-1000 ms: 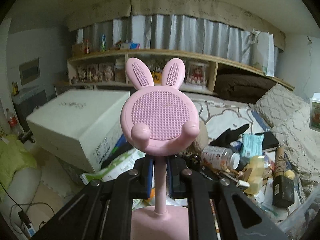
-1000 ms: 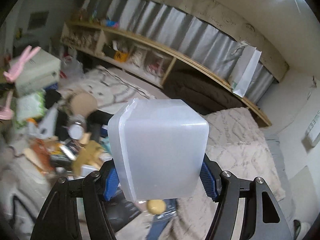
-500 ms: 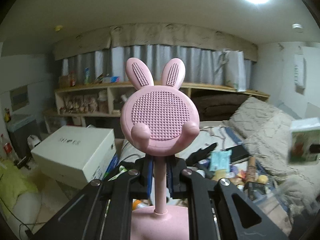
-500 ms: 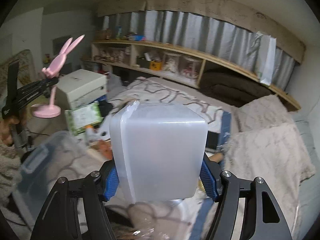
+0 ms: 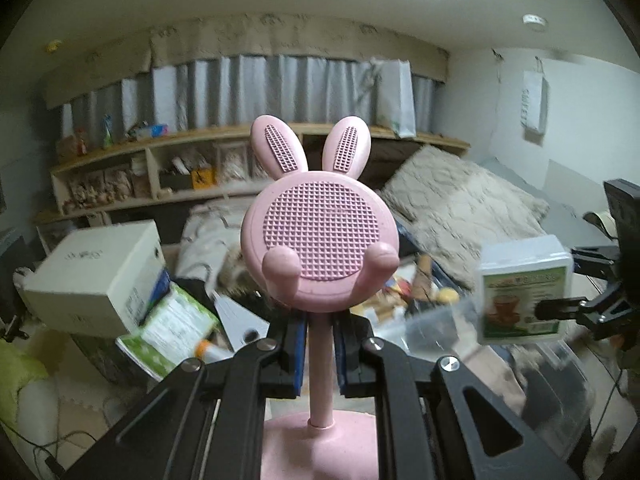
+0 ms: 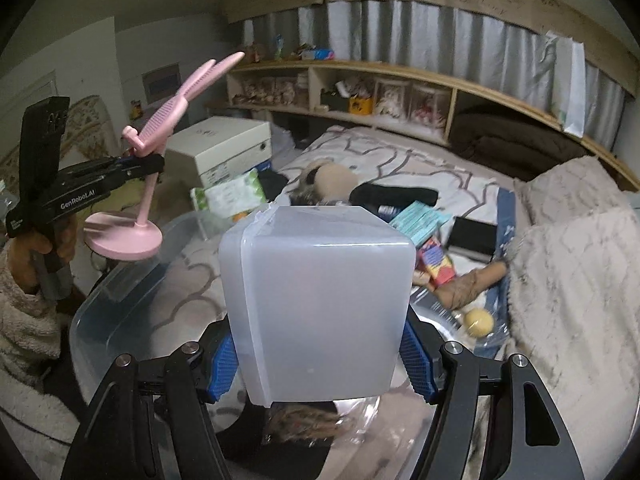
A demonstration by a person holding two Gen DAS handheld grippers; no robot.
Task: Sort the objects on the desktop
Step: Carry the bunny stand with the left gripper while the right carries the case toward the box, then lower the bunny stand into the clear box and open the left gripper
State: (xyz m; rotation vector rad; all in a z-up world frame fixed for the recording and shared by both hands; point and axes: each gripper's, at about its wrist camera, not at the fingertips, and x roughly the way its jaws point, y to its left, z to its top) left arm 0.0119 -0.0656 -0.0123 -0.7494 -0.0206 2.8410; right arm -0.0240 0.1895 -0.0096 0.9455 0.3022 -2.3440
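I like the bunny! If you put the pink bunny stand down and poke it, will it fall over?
Probably not easily: the pink bunny stand has a wide round base. A poke high on its big head might tip it, since the stem is thin. It looks like stiff plastic, so it likely won't flop.

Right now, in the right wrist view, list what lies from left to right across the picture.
Left hand-held gripper clamped on the pink bunny stand → white shoebox → frosted plastic box in the right hand-held gripper → yellow ball → beige fuzzy blanket.
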